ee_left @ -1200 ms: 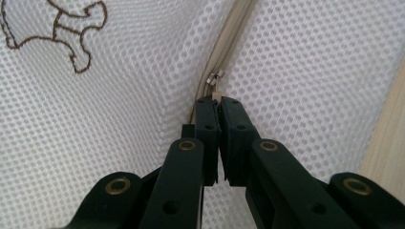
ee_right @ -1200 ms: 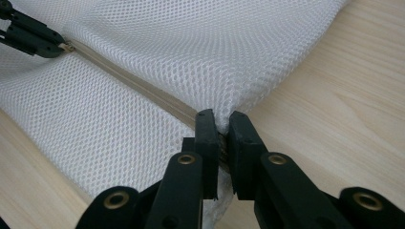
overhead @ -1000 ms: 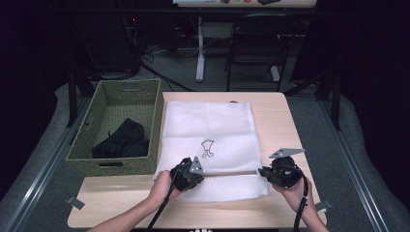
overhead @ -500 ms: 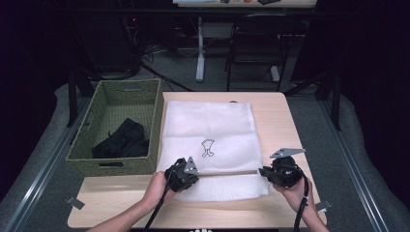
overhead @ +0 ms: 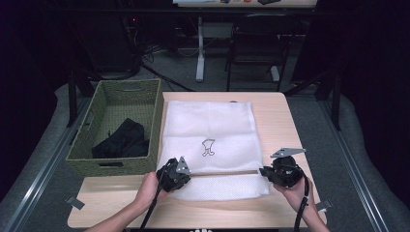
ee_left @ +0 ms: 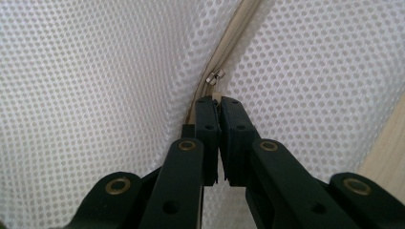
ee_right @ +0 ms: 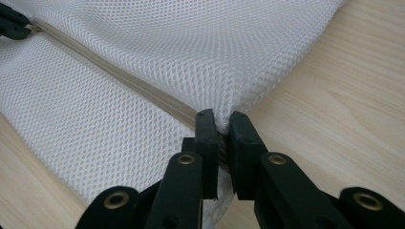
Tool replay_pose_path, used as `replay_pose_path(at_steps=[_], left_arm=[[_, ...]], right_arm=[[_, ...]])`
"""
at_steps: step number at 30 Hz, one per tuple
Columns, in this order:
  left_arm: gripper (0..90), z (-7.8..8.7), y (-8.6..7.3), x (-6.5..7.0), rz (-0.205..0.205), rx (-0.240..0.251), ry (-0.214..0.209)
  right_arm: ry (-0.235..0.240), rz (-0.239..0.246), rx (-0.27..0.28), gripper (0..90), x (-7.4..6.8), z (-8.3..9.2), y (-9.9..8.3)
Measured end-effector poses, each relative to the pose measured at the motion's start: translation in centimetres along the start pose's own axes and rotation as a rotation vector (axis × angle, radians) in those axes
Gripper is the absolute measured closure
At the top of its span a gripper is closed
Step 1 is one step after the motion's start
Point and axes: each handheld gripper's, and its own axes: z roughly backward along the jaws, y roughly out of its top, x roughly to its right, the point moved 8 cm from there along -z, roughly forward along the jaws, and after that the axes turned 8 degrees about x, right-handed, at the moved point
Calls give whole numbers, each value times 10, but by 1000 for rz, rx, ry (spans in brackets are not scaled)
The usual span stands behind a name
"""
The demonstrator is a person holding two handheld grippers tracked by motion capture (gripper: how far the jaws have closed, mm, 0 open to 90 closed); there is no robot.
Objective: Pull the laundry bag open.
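Observation:
A white mesh laundry bag (overhead: 208, 125) with a small printed figure lies flat on the wooden table (overhead: 280, 121). A beige zipper (overhead: 227, 172) runs across its near end. My left gripper (overhead: 187, 173) is at the zipper's left part, jaws shut on the zipper pull; the metal slider (ee_left: 215, 76) sits just past its fingertips (ee_left: 218, 102). My right gripper (overhead: 261, 170) is shut on the bag's right edge at the zipper's end (ee_right: 220, 119), with mesh pinched between the pads. The left gripper's tip (ee_right: 12, 24) shows far off along the zipper (ee_right: 110, 71).
A green woven basket (overhead: 116, 166) stands left of the bag and holds dark clothing (overhead: 123, 140). Bare table lies right of the bag and along the front edge (overhead: 232, 212). Chairs and desk legs stand in the dark beyond the table.
My left gripper has slid leftward along the zipper, shut the whole time. The right gripper has stayed in place on the bag's edge.

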Motion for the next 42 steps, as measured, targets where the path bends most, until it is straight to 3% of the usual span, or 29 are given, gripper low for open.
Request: replay_pose_path(at_steps=[9, 22, 25, 42], left_arm=[[870, 16, -18, -12, 47, -3, 33], [870, 23, -26, -17, 57, -10, 51], [870, 24, -31, -21, 85, -13, 56], [870, 47, -58, -36, 147, -28, 99]], right_arm=[[-5, 4, -8, 840, 3, -2, -2], [1, 6, -9, 840, 2, -3, -2], [-8, 3, -9, 841, 4, -2, -2], [-1, 5, -23, 841, 4, -7, -5]])
